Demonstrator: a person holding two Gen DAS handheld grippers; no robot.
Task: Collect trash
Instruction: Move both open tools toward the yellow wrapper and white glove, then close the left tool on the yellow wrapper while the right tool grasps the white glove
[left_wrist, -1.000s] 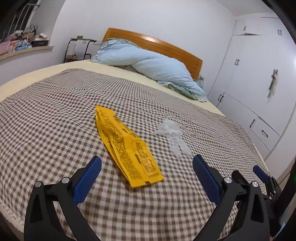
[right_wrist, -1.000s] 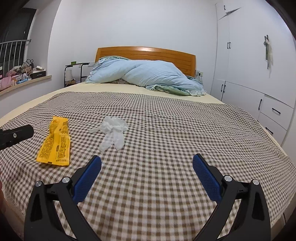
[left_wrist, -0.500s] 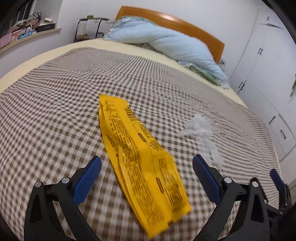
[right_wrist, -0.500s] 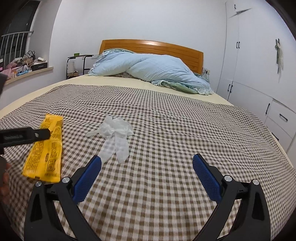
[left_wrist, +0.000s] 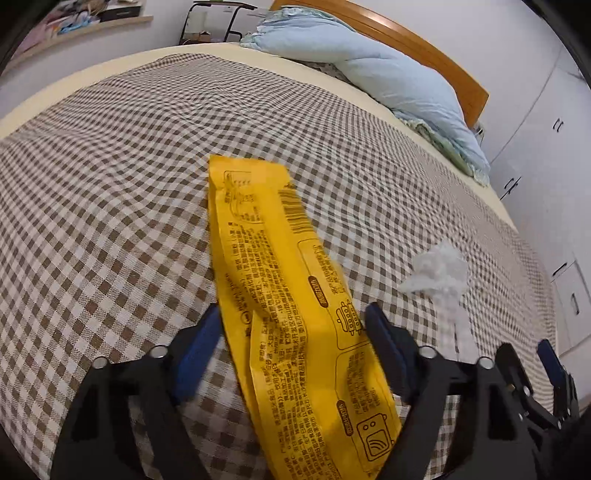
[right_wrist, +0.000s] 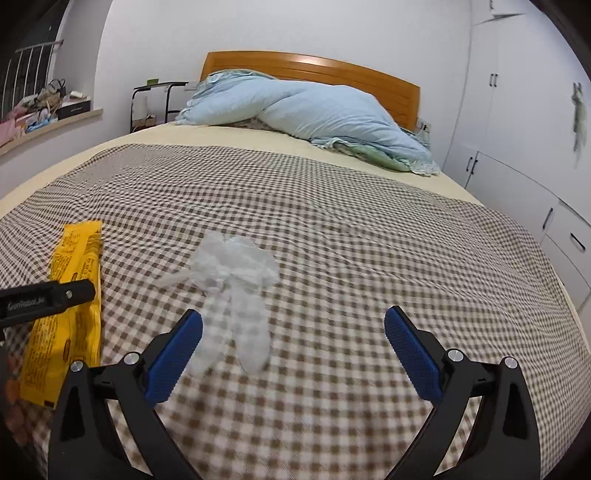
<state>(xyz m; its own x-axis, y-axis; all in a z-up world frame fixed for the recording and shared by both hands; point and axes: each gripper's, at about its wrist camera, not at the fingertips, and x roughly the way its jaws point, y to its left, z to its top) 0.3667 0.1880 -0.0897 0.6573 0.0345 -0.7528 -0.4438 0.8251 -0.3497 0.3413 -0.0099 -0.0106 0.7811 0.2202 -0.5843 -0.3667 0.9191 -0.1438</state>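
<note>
1. Left wrist view: the left gripper (left_wrist: 291, 339) has come in over the near part of the yellow wrapper (left_wrist: 291, 306), which lies flat on the checked bedspread (left_wrist: 110, 206). Its jaws have just been closing, with the wrapper between them. The blue pads sit at either edge, and I judge they are not yet pinching. The approach runs along the wrapper's length, probably so the jaws close across its narrow width. The wrapper carries a barcode, dense small print and little appliance icons; none of the text is legible to me.

2. Right wrist view: the right gripper (right_wrist: 293, 343) is spread wide and holds nothing. It points at the crumpled clear plastic (right_wrist: 232, 280) just ahead, seemingly lined up to take it. The left tool's black finger at the left edge reads "GenRobot.AI".
</note>
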